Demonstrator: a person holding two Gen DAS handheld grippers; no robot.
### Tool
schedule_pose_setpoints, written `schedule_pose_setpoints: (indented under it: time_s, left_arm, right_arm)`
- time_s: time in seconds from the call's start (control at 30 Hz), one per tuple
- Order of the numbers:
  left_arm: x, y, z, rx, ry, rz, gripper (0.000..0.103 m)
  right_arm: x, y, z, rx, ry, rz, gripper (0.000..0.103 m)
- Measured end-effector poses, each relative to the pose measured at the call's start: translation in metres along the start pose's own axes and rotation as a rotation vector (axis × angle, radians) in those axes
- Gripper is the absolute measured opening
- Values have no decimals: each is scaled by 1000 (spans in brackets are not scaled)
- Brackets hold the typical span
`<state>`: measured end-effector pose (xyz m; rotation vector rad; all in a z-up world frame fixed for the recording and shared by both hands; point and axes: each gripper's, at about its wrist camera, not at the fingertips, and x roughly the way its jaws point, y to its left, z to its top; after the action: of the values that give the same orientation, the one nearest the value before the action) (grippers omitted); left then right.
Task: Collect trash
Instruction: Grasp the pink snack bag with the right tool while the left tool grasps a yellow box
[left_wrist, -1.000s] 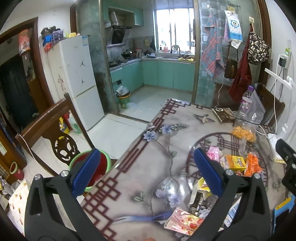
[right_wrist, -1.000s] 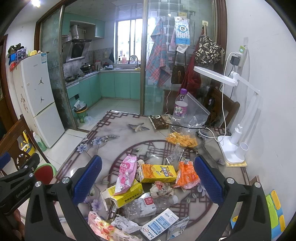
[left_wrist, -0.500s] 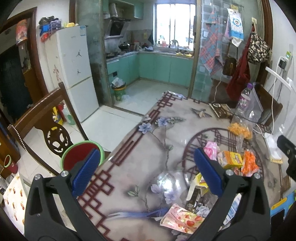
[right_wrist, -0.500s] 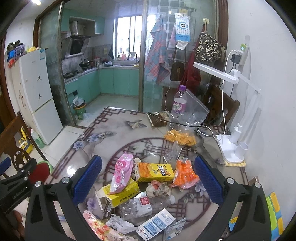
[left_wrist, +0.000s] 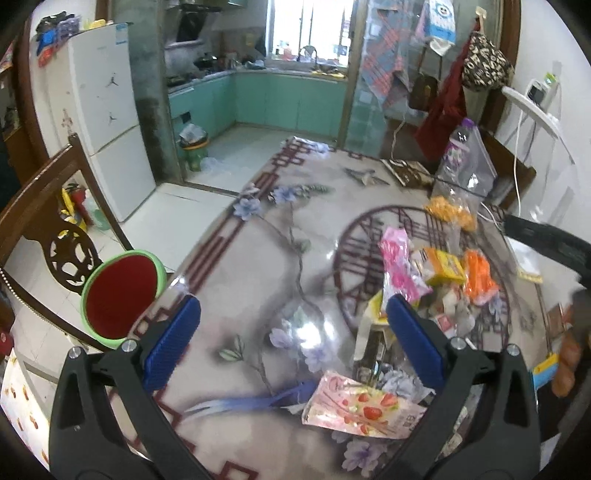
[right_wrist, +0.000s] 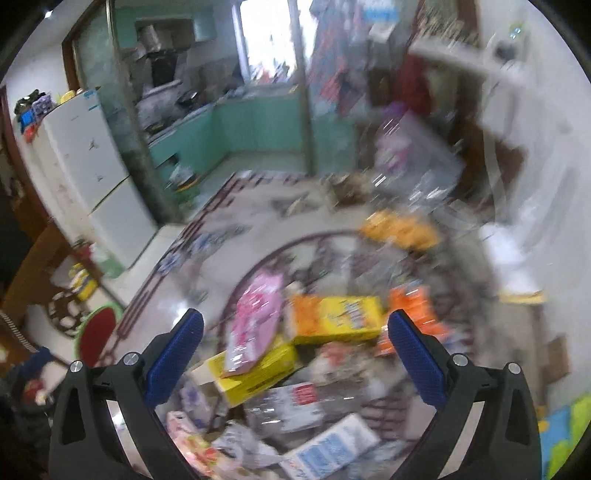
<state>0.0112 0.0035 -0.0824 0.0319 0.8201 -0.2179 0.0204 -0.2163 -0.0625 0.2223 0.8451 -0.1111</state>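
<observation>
A heap of trash lies on the patterned table (left_wrist: 258, 258): a pink wrapper (left_wrist: 397, 258), a yellow-orange box (left_wrist: 443, 264), an orange packet (left_wrist: 478, 277) and a strawberry-print packet (left_wrist: 360, 410). My left gripper (left_wrist: 291, 332) is open and empty above the table's left part. My right gripper (right_wrist: 293, 347) is open and empty over the heap, above the pink wrapper (right_wrist: 255, 317), a yellow box (right_wrist: 258, 369), the yellow-orange box (right_wrist: 340, 319) and a crushed clear bottle (right_wrist: 284, 410). The right wrist view is blurred.
A red bin with a green rim (left_wrist: 120, 295) stands on the floor by the table's left edge, next to a wooden chair (left_wrist: 48, 221). A purple-capped bottle (left_wrist: 458, 155) and a clear bag stand at the back right. A white lamp base (right_wrist: 517, 266) stands at the right.
Both grippers have moved forward and lower toward the table. The right gripper has come down fast over the trash heap, which looms larger. Both stay open.
</observation>
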Motion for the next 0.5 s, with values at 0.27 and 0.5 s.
schedule_pose_setpoints:
  time_s: [0.27,0.5]
  left_arm:
    - [7,-2,-12,46,10,-10,99]
    - [32,2,-15,15,80,-69,97]
  right_arm:
    - [126,26,-7,-3,285,100,81]
    - [160,17,-27,67,418,184,13]
